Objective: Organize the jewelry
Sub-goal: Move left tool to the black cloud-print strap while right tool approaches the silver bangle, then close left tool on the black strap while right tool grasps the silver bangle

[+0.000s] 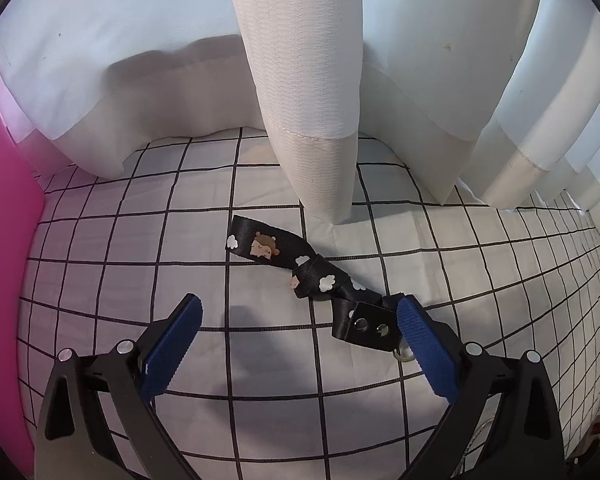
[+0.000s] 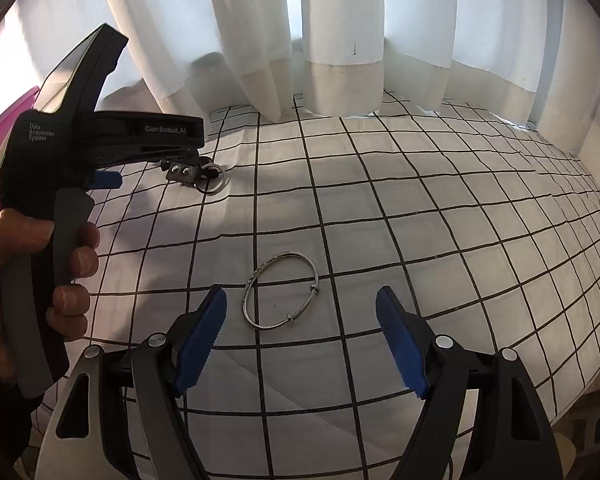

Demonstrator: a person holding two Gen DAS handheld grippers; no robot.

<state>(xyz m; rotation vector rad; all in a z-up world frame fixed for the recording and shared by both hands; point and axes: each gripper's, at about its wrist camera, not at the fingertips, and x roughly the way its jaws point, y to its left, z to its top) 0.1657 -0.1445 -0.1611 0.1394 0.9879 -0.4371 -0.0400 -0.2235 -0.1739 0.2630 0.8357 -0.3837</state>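
While both claws stand wide apart and hold nothing, two pieces lie on the gridded white cloth (image 2: 420, 208): one black printed strap (image 1: 300, 268) and one thin silver bangle (image 2: 281, 292). At the far left stands a pink panel (image 1: 4, 240); pale pleated curtains (image 1: 308, 80) close the back edge. The left gripper (image 1: 300, 344) hovers by the strap's riveted end, its right blue ribbed pad just beside that tab, with a metal ring (image 2: 212, 178) past it. Open cloth lies between the pieces. The right gripper (image 2: 300, 340) hangs near the round bangle, not touching.
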